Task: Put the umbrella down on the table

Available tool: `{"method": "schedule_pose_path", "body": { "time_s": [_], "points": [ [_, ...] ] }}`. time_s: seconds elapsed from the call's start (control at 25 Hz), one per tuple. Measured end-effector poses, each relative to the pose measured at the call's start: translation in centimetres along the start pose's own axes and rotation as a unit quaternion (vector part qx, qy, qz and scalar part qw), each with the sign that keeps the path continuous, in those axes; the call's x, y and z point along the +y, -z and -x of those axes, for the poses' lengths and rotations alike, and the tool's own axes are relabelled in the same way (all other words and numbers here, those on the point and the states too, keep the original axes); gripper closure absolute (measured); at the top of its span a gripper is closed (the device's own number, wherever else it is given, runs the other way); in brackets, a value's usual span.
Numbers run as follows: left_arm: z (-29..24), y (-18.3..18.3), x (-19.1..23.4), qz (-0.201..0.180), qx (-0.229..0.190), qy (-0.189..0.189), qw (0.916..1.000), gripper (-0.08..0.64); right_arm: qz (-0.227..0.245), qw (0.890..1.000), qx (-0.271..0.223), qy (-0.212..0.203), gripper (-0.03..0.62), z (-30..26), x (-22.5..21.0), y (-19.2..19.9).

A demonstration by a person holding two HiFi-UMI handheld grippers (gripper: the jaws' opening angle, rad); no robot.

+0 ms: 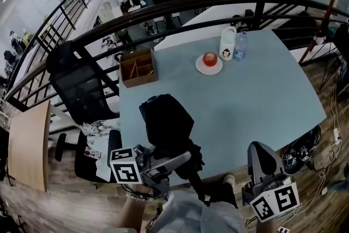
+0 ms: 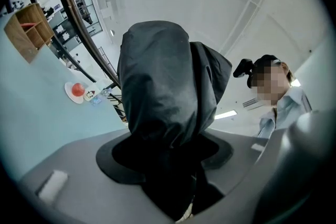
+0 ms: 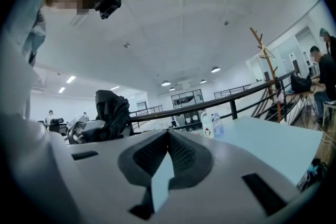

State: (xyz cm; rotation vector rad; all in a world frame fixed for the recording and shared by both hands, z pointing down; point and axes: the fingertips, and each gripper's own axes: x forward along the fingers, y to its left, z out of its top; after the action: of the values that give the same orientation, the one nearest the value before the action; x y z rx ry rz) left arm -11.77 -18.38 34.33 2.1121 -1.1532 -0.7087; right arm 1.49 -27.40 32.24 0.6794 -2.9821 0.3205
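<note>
the folded black umbrella [image 1: 166,123] is clamped in the left gripper [image 1: 173,160], whose jaws close on its lower part. in the left gripper view the bundle fills the gap between them and rises straight out ahead. its long axis therefore runs forward from the jaws, with the bulky canopy end out over the near left corner of the pale blue table [image 1: 245,95] and the thin handle end trailing back toward the person. whether the far end already touches the tabletop cannot be told from these views. the open stretch of table lies ahead and to the right of the umbrella, well short of the wooden box [image 1: 138,67] and the plate [image 1: 209,65]. laying it down likely means lowering that forward end and tipping the axis flat. the right gripper [image 1: 259,149] hangs just off the near edge, well apart from the umbrella, with its pads pressed together on nothing. the umbrella looks soft and crumpled, its dark fabric loosely gathered in folds, not neatly rolled.
</note>
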Motion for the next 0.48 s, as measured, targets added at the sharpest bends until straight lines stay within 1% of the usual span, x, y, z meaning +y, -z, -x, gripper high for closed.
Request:
{"method": "schedule_pose_path", "body": {
  "time_s": [0.12,0.24,0.36,0.48],
  "points": [
    [-0.8,0.2,1.2,-0.022,0.012,-0.038,0.9990,0.296,0.001,1.000,0.008,-0.017,0.595,-0.7,-1.0,-0.1],
    [-1.4,0.8,2.2,-0.041,0.030,-0.072,0.9961,0.296,0.001,0.999,0.015,-0.036,0.595,-1.3,-2.0,-0.1],
    [-2.3,1.6,2.8,-0.061,0.057,-0.103,0.9912,0.296,0.003,0.998,0.020,-0.054,0.595,-1.7,-2.8,-0.6],
    [-2.9,2.7,3.8,-0.084,0.087,-0.130,0.9842,0.296,0.007,0.997,0.024,-0.073,0.594,-2.2,-3.4,-0.9]
  ]
}}
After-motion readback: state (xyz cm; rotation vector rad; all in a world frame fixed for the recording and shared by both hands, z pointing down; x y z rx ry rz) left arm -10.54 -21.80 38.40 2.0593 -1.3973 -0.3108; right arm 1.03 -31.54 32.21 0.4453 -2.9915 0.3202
